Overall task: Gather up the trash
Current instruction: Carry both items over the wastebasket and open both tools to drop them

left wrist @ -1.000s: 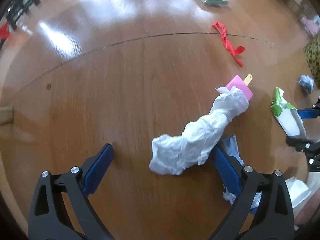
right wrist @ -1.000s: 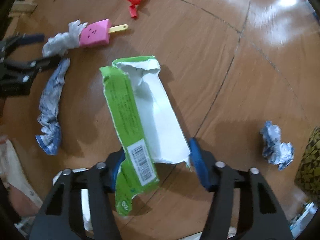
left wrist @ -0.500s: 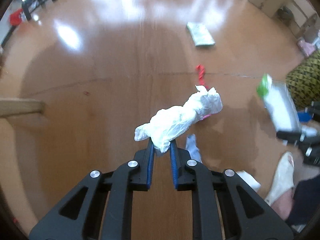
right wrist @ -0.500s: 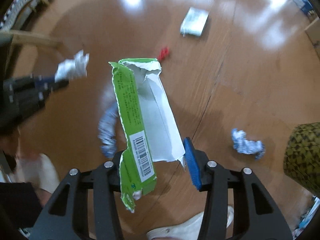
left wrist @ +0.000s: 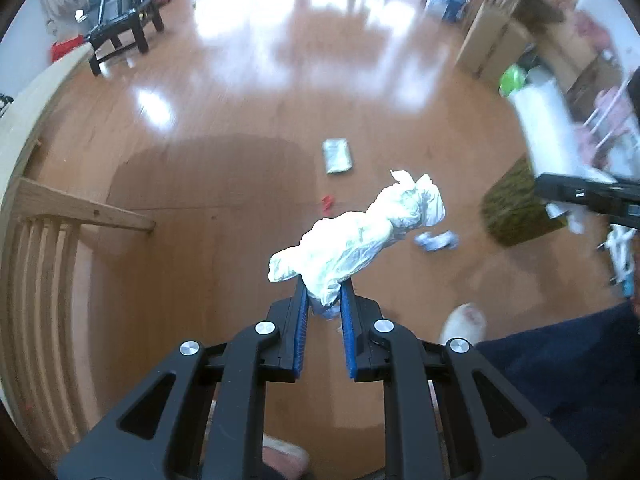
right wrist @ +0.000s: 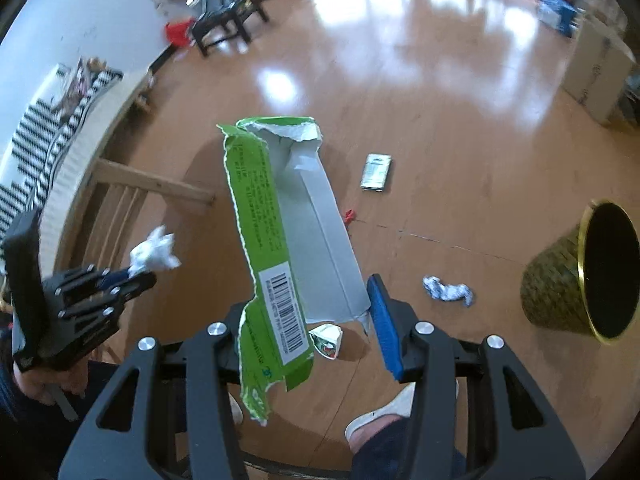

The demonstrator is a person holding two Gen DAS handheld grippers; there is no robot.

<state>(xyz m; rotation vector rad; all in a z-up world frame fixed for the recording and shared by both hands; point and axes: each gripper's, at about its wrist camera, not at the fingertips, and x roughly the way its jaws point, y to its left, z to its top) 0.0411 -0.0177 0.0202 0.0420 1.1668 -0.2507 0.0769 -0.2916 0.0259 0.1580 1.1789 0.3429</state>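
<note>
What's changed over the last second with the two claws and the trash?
The left claw, open around the crumpled white bag on the floor a second ago, has shut on it and lifted it well above the floor. The right claw has risen too, still holding the torn green carton. The silver packet, the red scrap and the crumpled wrapper remain on the floor near the bin.

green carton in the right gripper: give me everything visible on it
The green carton is a torn-open, flattened cardboard box: bright green printed outside with small text and a white barcode label, plain grey-white inside. Its top edge is ragged and its lower end is ripped too. It stands roughly upright, leaning slightly left, lifted clear of the wooden floor. The right gripper pinches its lower part; nothing else touches it. The left wrist view shows it only as a blur.
</note>
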